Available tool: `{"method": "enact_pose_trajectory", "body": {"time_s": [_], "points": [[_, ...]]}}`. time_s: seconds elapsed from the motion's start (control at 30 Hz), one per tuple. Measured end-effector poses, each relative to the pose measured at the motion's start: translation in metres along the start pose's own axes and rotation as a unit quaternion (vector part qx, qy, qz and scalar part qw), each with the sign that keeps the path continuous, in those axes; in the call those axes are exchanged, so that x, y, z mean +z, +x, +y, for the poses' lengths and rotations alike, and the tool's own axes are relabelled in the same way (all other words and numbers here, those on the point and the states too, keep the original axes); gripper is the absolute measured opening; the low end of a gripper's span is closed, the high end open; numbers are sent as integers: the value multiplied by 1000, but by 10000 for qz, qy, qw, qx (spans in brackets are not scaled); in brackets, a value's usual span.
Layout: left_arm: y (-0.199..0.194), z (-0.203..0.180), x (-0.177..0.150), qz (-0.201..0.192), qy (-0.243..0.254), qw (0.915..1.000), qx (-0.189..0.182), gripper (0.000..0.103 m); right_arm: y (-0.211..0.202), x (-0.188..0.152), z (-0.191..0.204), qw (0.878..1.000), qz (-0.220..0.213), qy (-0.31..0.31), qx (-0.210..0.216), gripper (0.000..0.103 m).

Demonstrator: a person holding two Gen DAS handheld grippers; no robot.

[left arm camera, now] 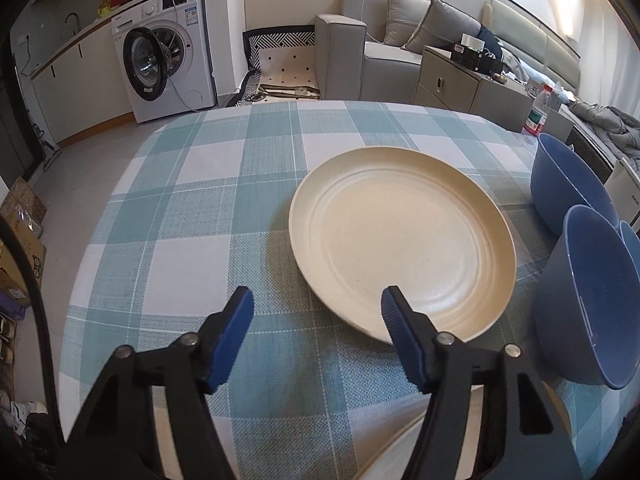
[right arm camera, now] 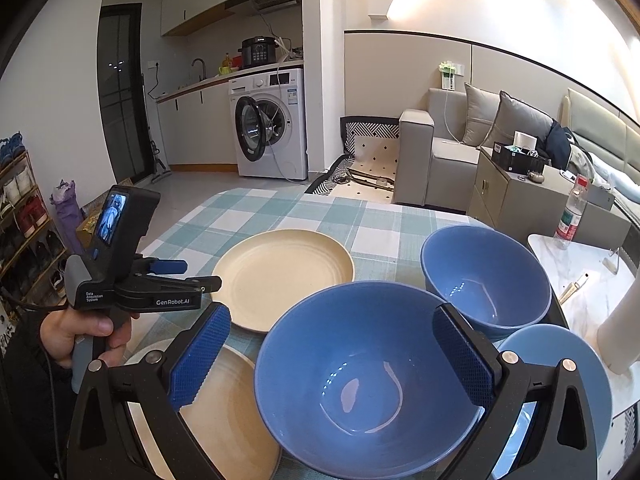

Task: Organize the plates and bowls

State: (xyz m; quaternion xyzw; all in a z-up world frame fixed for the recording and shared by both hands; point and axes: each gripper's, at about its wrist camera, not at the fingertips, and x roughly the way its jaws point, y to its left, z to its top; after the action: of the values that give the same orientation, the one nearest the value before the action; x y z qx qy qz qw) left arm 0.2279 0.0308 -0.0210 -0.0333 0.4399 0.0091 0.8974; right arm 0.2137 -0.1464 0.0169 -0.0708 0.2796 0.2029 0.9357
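A small open-plan flat is seen, with a white front-loading washing machine (right arm camera: pixel 269 126) standing door ajar under a kitchen counter, a grey fabric sofa (right arm camera: pixel 448 152) along the far wall, and in front a table covered by a teal-and-white checked tablecloth (left arm camera: pixel 192 216). On the cloth a round cream plate with ridged rings (left arm camera: pixel 402 236) is laid flat towards the middle. A second cream plate (right arm camera: pixel 224 408) is placed nearer the person, partly hidden behind the right gripper's finger and the nearest bowl. Three blue bowls are gathered to the right of the plates: a large deep blue bowl (right arm camera: pixel 368 376) closest to the right wrist camera, a second deep blue bowl (right arm camera: pixel 486 276) behind it and just beside it, and a paler blue bowl (right arm camera: pixel 560 368) at the right, largely covered by the gripper. The left gripper (left arm camera: pixel 318 310) is held over the cloth at the near rim of the ridged plate; its jaws are spread partway, with its right pad in front of the plate's rim and nothing pinched between them. In the right wrist view the same tool is seen from the side, gripped by a hand (right arm camera: pixel 84 336). The right gripper (right arm camera: pixel 332 352) is held with its jaws spread wide on either side of the nearest bowl; whether the pads touch its rim cannot be told. A clear plastic bottle with a red cap (right arm camera: pixel 572 212) is stood on a white side table (right arm camera: pixel 576 276) beyond the bowls.
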Motion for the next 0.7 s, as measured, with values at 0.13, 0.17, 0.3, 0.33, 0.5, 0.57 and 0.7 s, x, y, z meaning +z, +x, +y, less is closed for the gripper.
{"method": "enact_pose_trajectory", "body": {"time_s": [0.13,0.17,0.3,0.33,0.5,0.57,0.7], "points": [[6,-1,1,53,23,10000,45,66,2,0,-2,10000,29,17,-3,103],[7,-1,1,68,31,9999,74,66,2,0,-2,10000,31,20,-9,103],[15,-1,2,195,37,9996,177,66,5,0,-4,10000,59,44,-15,103],[18,0,1,246,41,9995,194,66,5,0,-5,10000,66,46,-9,103],[22,2,0,328,90,9991,269,67,6,0,-4,10000,68,58,14,103],[21,2,0,330,124,9989,314,67,6,0,-4,10000,75,52,27,103],[20,4,0,328,176,9985,407,67,6,2,-4,9998,78,108,117,103]]}}
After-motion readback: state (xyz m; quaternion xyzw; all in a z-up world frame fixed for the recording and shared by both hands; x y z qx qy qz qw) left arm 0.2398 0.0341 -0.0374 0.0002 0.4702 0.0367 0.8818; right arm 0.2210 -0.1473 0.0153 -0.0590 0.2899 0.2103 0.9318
